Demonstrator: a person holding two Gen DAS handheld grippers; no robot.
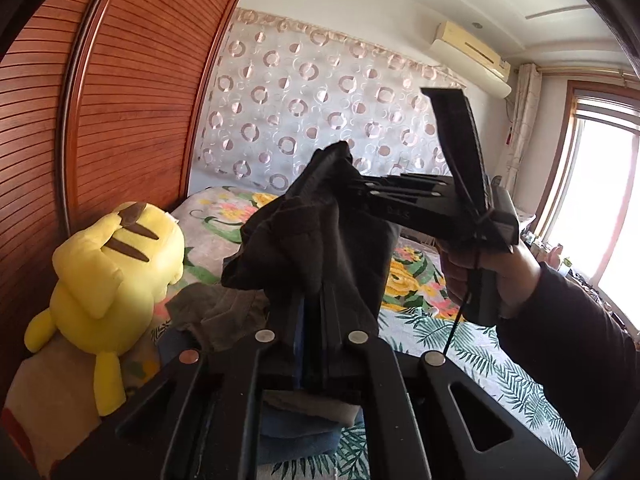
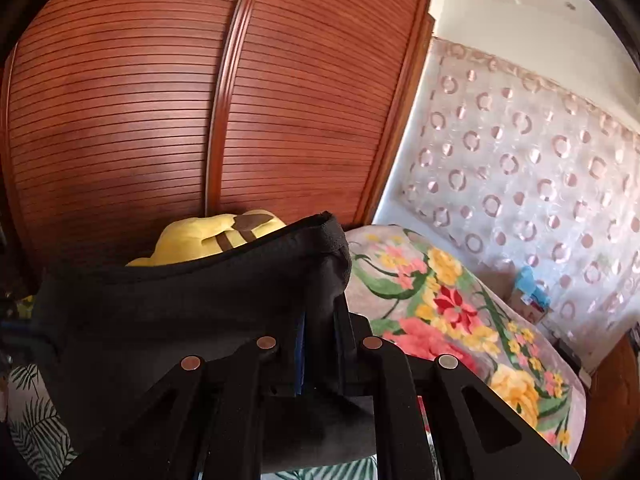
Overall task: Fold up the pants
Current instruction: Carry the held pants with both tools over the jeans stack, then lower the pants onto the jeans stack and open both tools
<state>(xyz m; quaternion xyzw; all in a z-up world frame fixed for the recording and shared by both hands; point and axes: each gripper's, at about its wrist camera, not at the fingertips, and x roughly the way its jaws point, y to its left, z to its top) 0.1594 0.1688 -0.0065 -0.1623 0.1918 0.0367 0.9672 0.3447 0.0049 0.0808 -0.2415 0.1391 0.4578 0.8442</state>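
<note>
Left wrist: left gripper [image 1: 310, 308] clamped on dark pants [image 1: 320, 232], held up above the floral bedspread [image 1: 408, 280] for folding; right wrist: right gripper [image 2: 320, 320] pinching their hemmed edge, keeping them taut.

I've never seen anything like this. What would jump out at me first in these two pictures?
Probably the dark pants, held up in mid-air over the flowered bed, pinched by the left hand-held gripper and the right hand-held gripper. Next, the bright yellow plush toy sitting at the left beside the red-brown slatted wardrobe. Behind the bed hangs a curtain with pink rings.
</note>
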